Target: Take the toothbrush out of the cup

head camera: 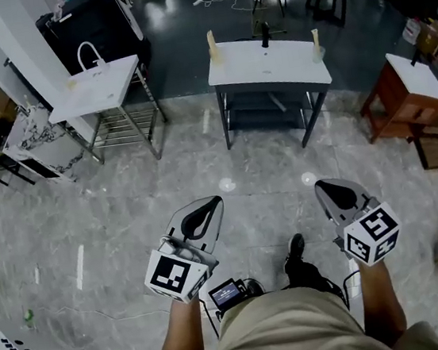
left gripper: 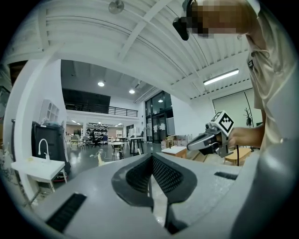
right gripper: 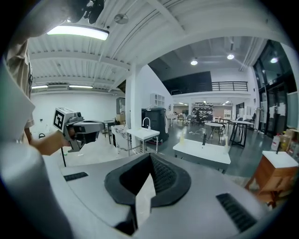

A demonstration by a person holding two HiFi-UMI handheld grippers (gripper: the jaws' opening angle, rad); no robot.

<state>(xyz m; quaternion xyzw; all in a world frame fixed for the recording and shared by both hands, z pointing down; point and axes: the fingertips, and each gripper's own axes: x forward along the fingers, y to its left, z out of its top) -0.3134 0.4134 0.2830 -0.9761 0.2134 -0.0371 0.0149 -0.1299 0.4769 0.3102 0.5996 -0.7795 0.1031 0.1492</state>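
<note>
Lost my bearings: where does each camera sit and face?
Head view: on the person's head, steeply down at floor and white table; shows forearms, a shoe, left gripper, right gripper.
Left gripper view: on the left gripper, facing across the hall; shows its shut jaws, the right gripper.
Right gripper view: on the right gripper, facing the white table; shows its shut jaws, the left gripper.
Shared: head and right gripper views both show the white table.
</note>
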